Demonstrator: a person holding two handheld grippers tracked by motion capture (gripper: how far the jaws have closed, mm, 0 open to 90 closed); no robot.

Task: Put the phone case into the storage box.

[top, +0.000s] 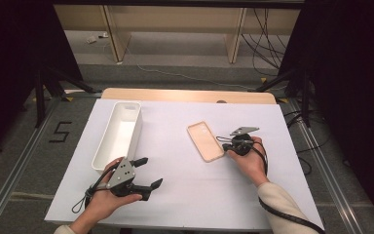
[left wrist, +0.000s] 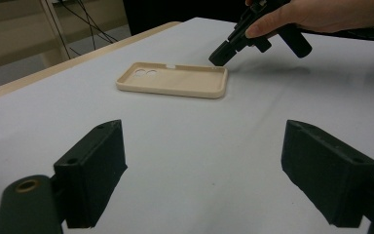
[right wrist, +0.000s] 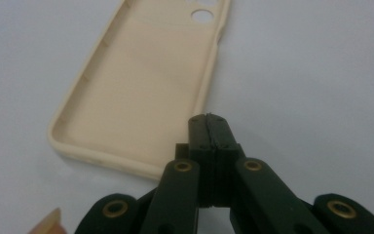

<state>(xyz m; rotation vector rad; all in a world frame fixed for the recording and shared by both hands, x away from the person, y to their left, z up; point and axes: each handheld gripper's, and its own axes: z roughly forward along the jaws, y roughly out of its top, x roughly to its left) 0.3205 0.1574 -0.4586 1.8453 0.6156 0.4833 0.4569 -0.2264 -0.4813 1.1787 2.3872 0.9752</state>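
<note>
While beige rubbery phone case (top: pixel 205 141) lies open-side up mid-table, right gripper (right wrist: pixel 209 122), jaws pressed together and empty, sits just beside its near corner; case's long axis runs away from it. Left gripper (top: pixel 151 173) spread, well apart, empty.

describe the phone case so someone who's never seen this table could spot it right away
On the white table top, look right of the long white bin, just off the shut right gripper. The phone case lies flat there, hollow side up. It is the one beige thing, with two round camera holes at one end.
</note>
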